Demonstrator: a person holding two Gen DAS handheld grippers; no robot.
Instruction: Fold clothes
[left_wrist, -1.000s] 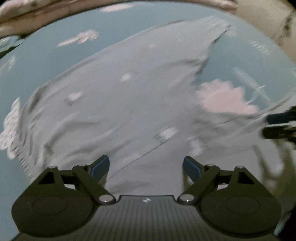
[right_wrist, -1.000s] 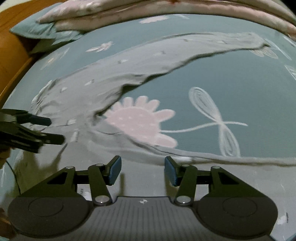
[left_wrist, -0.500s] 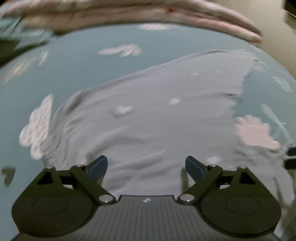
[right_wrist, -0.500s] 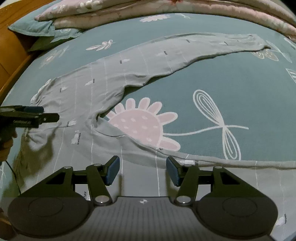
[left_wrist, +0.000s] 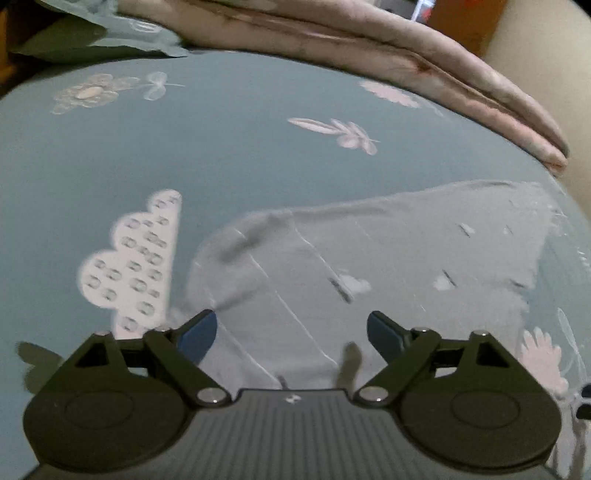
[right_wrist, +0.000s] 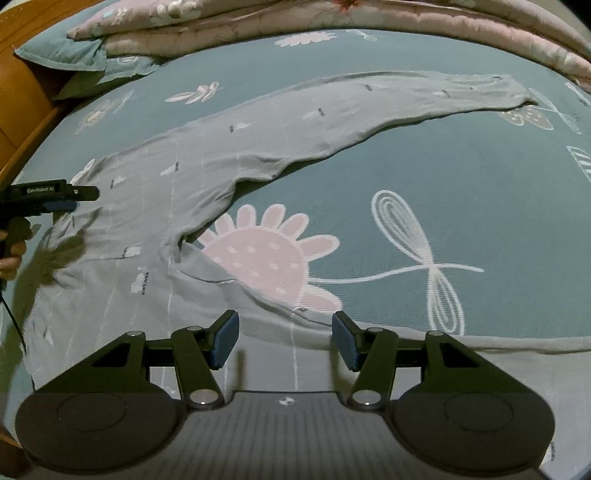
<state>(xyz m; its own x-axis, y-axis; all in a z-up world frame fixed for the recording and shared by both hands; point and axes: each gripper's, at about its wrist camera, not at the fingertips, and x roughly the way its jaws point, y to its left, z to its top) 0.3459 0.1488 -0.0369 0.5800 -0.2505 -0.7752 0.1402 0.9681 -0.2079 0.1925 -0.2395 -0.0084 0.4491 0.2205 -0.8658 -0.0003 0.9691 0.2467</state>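
Just one grey garment (right_wrist: 207, 206) (spread flat), two open grippers (left_wrist: 291, 334) (right_wrist: 283, 341)

2 wrist fisheyes, each angled steeply down over bed (left_wrist: 229, 147), close range. Left view faces garment's (left_wrist: 369, 258) left edge; right view faces crotch. Shared: garment (right_wrist: 184, 192), quilt (right_wrist: 406, 22).

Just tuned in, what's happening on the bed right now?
A person is working on a pair of grey trousers spread flat on a teal flowered bedsheet, legs splayed apart, no fold made yet. The left gripper hangs open over the waist end near the edge, with cloth below its jaws but nothing pinched. The right gripper hangs open above the near leg, also holding nothing. A folded pink quilt lies along the far side.
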